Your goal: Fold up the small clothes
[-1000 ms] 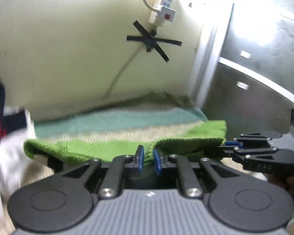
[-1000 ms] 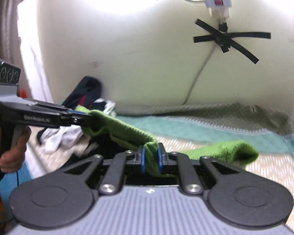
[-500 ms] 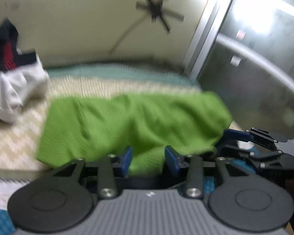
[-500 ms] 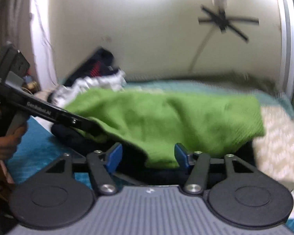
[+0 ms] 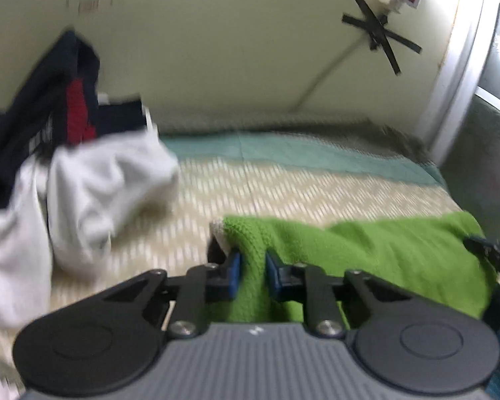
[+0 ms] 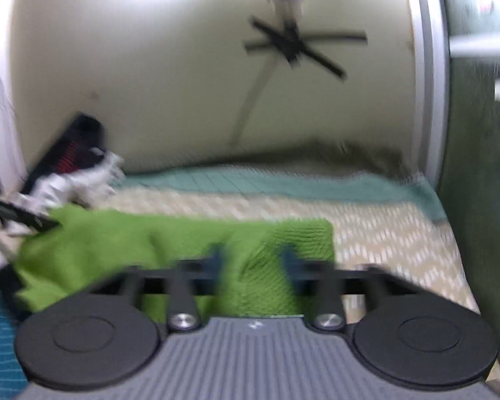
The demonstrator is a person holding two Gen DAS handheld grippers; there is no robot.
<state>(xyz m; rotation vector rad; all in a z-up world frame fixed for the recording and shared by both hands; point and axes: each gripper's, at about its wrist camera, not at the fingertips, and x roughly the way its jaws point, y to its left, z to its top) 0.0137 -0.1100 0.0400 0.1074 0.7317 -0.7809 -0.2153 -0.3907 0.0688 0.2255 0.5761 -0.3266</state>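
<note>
A green knitted cloth (image 5: 400, 256) lies on the patterned mat (image 5: 283, 186) near its front edge. My left gripper (image 5: 251, 275) has its blue pads close together on a raised fold at the cloth's left end. In the right wrist view the cloth (image 6: 170, 243) spreads across the front. My right gripper (image 6: 253, 261) stands open over the cloth's right part, pads apart, blurred. The left gripper's tip (image 6: 23, 216) shows at the cloth's left corner.
A heap of white, navy and red clothes (image 5: 66, 166) lies at the left on the mat, also in the right wrist view (image 6: 73, 170). A wall with a taped cable (image 5: 380, 38) stands behind. A dark metal panel (image 5: 483, 153) bounds the right side.
The cloth was held up taut, then laid down on the mat as both grippers opened. Now the left gripper has closed on the cloth's left end; the right gripper stays open.
</note>
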